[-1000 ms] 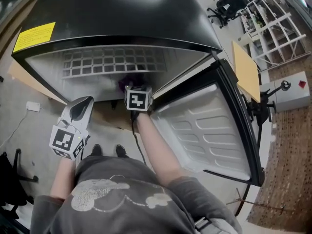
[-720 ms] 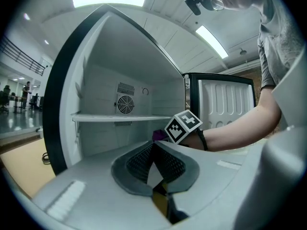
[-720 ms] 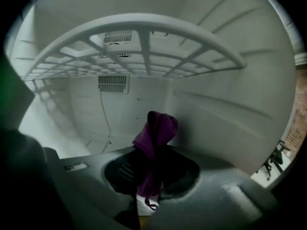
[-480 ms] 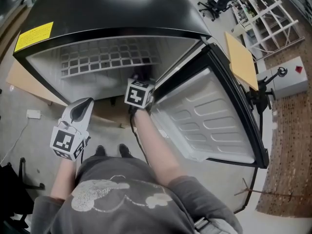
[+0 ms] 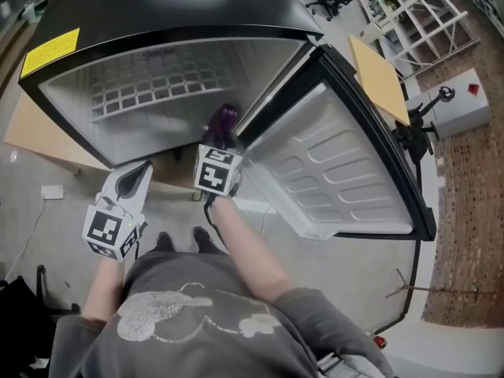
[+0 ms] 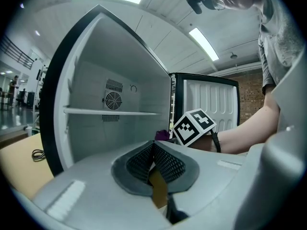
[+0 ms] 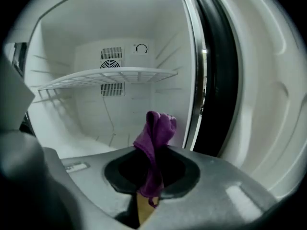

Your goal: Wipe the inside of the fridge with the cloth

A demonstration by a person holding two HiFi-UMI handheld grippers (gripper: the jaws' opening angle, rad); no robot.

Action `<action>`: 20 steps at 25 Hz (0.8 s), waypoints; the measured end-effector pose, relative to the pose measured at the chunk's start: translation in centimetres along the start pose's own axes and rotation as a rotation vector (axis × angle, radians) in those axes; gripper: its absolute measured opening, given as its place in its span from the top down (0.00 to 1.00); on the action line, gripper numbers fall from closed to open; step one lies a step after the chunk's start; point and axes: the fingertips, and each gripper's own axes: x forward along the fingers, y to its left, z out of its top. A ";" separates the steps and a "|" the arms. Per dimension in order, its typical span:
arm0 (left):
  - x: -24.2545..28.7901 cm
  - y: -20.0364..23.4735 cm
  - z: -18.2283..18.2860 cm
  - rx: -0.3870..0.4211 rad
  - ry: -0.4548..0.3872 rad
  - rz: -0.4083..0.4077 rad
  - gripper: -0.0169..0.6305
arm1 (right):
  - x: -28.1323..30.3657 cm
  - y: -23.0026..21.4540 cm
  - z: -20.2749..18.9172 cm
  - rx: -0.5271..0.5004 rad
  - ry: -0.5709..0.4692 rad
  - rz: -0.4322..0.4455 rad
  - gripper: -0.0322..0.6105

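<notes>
The black fridge (image 5: pixel 181 6) stands open, with a white inside (image 7: pixel 110 114) and one wire shelf (image 7: pixel 110 75). A purple cloth (image 7: pixel 156 138) is pinched in my right gripper (image 7: pixel 152 176), which is shut on it, just outside the fridge's front opening near the hinge side. From the head view the cloth (image 5: pixel 223 122) shows above the right gripper's marker cube (image 5: pixel 216 170). My left gripper (image 5: pixel 126 183) hangs lower left, in front of the fridge; its jaws (image 6: pixel 153 164) are shut with nothing between them.
The fridge door (image 5: pixel 331 164) swings wide to the right, white liner with moulded ribs. A fan grille (image 7: pixel 112 53) sits on the back wall. A yellow board (image 5: pixel 379 77) and a grey box (image 5: pixel 465 105) stand on the floor to the right. The person's feet (image 5: pixel 179 241) are below.
The right gripper has pulled back out of the fridge towards the person, bringing the purple cloth into view at the opening. The left gripper has stayed in place.
</notes>
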 end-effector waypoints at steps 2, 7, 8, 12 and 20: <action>-0.1 -0.3 -0.1 0.002 0.001 -0.015 0.95 | -0.5 -0.1 -0.4 0.002 0.002 -0.007 0.88; -0.8 0.2 0.0 0.002 -0.011 -0.025 0.95 | -1.9 -0.2 -0.8 0.029 -0.041 0.012 0.88; -1.2 0.6 0.1 -0.003 -0.017 -0.019 0.95 | -2.4 0.1 -0.7 0.042 -0.059 0.033 0.88; -2.8 2.7 0.8 0.002 -0.031 0.002 0.95 | -4.3 1.4 -0.4 0.041 -0.112 0.090 0.88; -5.9 2.7 -0.2 0.068 0.026 0.047 0.95 | -6.8 5.1 -2.4 -0.053 -0.132 0.218 0.88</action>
